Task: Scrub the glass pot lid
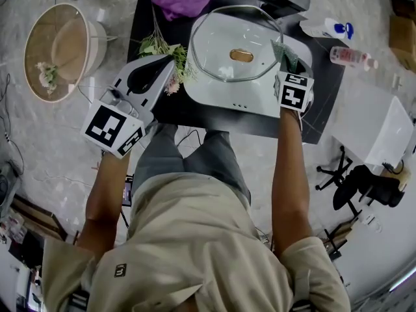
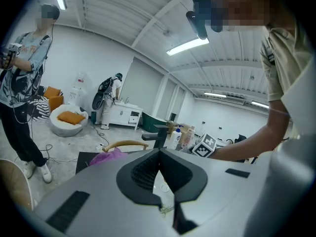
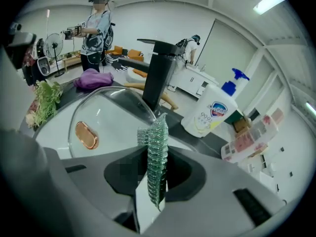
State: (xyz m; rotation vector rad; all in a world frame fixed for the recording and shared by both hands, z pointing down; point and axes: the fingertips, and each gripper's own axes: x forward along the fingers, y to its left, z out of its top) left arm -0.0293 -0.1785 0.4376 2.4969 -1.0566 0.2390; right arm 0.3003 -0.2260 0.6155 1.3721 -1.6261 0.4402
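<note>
Your left hand-held gripper [image 1: 168,64]: jaws closed tip to tip, nothing held, just left of white sink [image 1: 221,99], beside flower sprig [image 1: 158,44].
Glass pot lid [image 1: 218,38]: flat in sink, on dark counter [image 1: 325,83].
Your right hand-held gripper [image 1: 288,67]: clamped on green scrub pad [image 3: 157,157], at lid's right rim.

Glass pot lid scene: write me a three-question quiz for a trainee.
1. True or false: the right hand-held gripper is clamped on a green scouring pad.
2. The glass pot lid lies: A in the white sink; B on a stove; C in a dish rack.
3. Fill in: the jaws of the left hand-held gripper are ___, with nothing between them.
Key: 1 true; 2 A; 3 together.
</note>
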